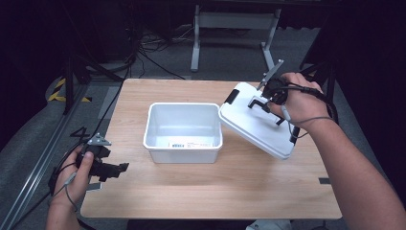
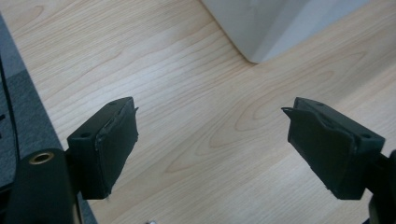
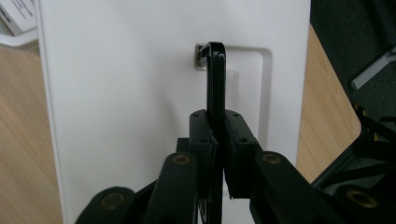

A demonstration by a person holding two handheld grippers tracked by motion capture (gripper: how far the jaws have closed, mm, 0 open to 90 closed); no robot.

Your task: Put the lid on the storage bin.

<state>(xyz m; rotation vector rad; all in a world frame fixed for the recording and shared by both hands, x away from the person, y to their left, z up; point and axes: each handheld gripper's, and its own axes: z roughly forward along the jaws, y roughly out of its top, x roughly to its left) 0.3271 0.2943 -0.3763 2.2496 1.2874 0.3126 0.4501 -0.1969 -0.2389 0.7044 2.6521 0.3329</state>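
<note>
Tongs first: the right gripper point(image 3: 218, 140) is clenched on the thin black handle point(image 3: 215, 79) of a white lid point(image 1: 256, 122), its jaws pinching the bar from both sides in the right gripper view; the handle stands up out of a shallow recess in the lid's top and runs on past the jaws toward its hinge at the far end. The left gripper point(image 2: 212, 149) is released, jaws wide apart with nothing between them; it hovers low over the wooden table point(image 1: 215, 191) near its front left corner, with a corner of the white bin point(image 2: 261, 28) just ahead of it.

Seen from the high view, the lid hangs tilted from the right gripper point(image 1: 268, 103); its lower left edge is at, perhaps touching, the right rim of the bin point(image 1: 183, 130), and its right side is raised over the table. The bin sits open and empty near the middle of the table, a label on its front wall.

What the coming move turns on, as I judge it: the lid lies to the right of the bin, its long axis slanting from far left to near right; the right hand alone carries it, and the left is well apart on the bin's other side. Carrying it clear would go rightward; covering the bin would mean swinging it left and level.
</note>
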